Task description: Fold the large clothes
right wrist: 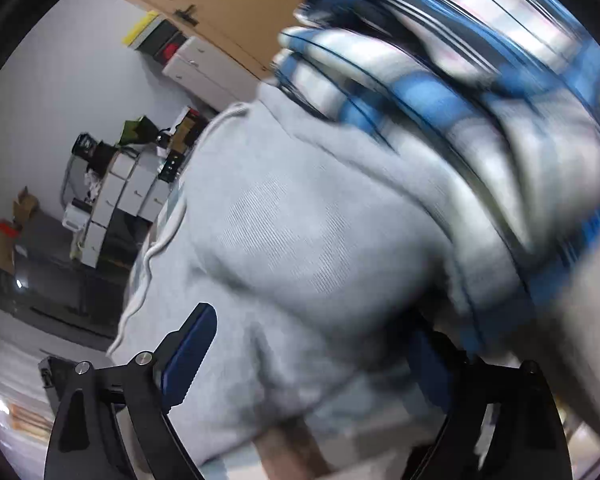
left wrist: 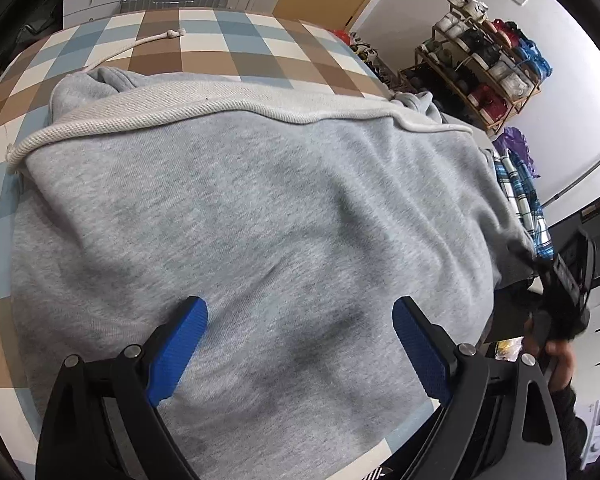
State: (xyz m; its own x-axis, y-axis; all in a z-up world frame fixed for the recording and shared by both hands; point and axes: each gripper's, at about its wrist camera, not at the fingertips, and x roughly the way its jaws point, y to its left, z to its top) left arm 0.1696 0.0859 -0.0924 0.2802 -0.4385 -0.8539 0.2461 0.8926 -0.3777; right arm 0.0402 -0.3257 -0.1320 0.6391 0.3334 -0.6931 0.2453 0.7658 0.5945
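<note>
Garment: grey hoodie (left wrist: 260,208) spread flat on the checked counter (left wrist: 204,40), long axis running left to right, drawcord edge on the far side.
Left hand-held gripper (left wrist: 300,320): spread, hovering over the near cloth, pinching nothing.
Right hand-held gripper (right wrist: 316,344): spread at the hoodie's right end; grey cloth between the fingers, not pinched.
Adjacent: plaid garment (right wrist: 460,80) beyond that end.
Nearer arm: right, for an end fold.

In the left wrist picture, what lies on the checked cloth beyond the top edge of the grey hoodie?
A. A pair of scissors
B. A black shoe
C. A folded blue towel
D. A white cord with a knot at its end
D: a white cord with a knotted end lies on the checked cloth just beyond the grey hoodie; no scissors, towel or shoe lies there.
</note>
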